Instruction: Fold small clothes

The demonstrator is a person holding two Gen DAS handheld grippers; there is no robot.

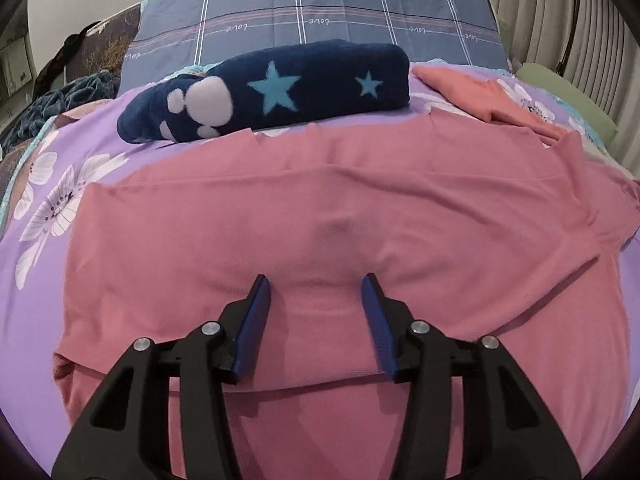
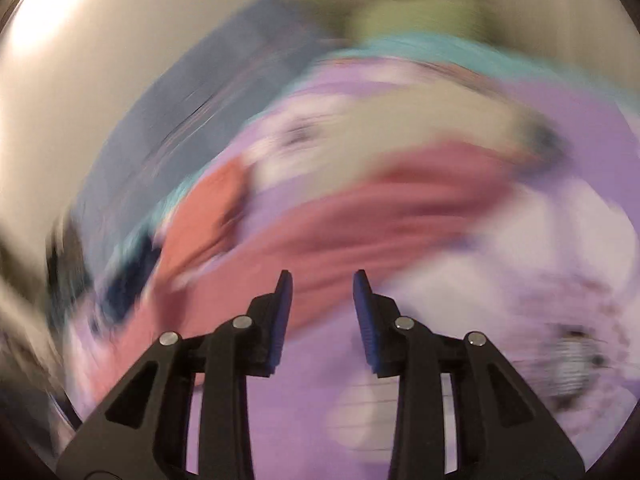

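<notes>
Both tools stand with their jaws apart and nothing between the pads. Left tool (image 1: 316,280) hangs over the pink garment (image 1: 320,208), which lies spread flat on the purple flowered bedsheet (image 1: 44,216), its near edge folded over below the blue pads. Beyond the garment sits a rolled navy blanket with stars (image 1: 280,88), a salmon cloth (image 1: 484,96) beside it, and a grey plaid pillow (image 1: 320,12) behind. Right tool (image 2: 322,280) is over the sheet; its view is heavily blurred, the pink garment (image 2: 360,216) just ahead.
</notes>
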